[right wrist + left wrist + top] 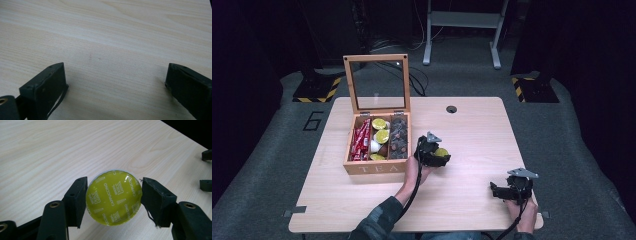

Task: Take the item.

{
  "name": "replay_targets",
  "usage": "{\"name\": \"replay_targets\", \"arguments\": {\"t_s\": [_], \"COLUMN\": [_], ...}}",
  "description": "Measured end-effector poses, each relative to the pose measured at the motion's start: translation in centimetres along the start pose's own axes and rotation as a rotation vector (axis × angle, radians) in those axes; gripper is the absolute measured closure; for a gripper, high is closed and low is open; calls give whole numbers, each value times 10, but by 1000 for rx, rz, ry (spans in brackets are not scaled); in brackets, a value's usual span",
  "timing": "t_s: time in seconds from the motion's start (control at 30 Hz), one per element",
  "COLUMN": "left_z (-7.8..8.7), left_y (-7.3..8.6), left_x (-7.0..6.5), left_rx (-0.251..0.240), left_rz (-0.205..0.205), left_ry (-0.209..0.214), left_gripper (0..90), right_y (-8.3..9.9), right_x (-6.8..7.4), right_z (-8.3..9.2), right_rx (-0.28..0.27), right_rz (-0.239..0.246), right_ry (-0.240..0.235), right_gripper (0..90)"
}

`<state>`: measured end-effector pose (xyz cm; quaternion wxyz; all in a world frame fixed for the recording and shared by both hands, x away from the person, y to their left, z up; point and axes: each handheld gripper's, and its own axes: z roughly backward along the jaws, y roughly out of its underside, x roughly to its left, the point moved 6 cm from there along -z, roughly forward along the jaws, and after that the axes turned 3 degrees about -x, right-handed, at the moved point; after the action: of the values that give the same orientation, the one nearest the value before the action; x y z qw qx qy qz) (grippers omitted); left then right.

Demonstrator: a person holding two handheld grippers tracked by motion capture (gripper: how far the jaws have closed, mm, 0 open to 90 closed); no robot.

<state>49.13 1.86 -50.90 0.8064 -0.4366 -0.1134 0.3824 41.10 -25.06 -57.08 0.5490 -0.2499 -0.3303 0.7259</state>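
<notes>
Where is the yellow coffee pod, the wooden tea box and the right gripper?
yellow coffee pod (113, 198), left gripper view, middle of its foil lid.
wooden tea box (374, 168), high view, front wall.
right gripper (115, 82), right gripper view, midway between its fingertips.

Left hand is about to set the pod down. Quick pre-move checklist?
1. Grip: left gripper clamped on the round yellow-green cappuccino capsule, both pads touching: ok.
2. Capsule centred between the pads: ok.
3. Light wooden table under the capsule bare: ok.
4. Right gripper open, nothing between its jaws: ok.
5. Wooden tea box with glass lid up, clear of the capsule: ok.
6. Capsule touching the table: cannot tell.
</notes>
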Motion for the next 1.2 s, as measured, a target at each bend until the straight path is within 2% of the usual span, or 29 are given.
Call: {"name": "replay_targets", "arguments": {"t_s": [0.4, 0.57, 1.0, 1.1, 1.2], "left_z": [-20, -23, -27, -27, -27], "left_y": [16, 19, 16, 15, 14], "left_x": [-1, 1, 2, 3, 4], "left_rx": [61, 71, 70, 75, 77], "left_rz": [22, 27, 68, 60, 59], "left_ry": [-2, -3, 1, 2, -6], "left_gripper": [390, 390, 386, 378, 329], "right_y": [0, 0, 0, 0, 0], "right_x": [0, 0, 0, 0, 0], "right_z": [0, 0, 0, 0, 0], "right_rx": [-1, 0, -1, -2, -1], "right_rz": [1, 1, 1, -1, -2], "right_ry": [0, 1, 1, 1, 0], "right_gripper": [25, 25, 25, 26, 26]}}
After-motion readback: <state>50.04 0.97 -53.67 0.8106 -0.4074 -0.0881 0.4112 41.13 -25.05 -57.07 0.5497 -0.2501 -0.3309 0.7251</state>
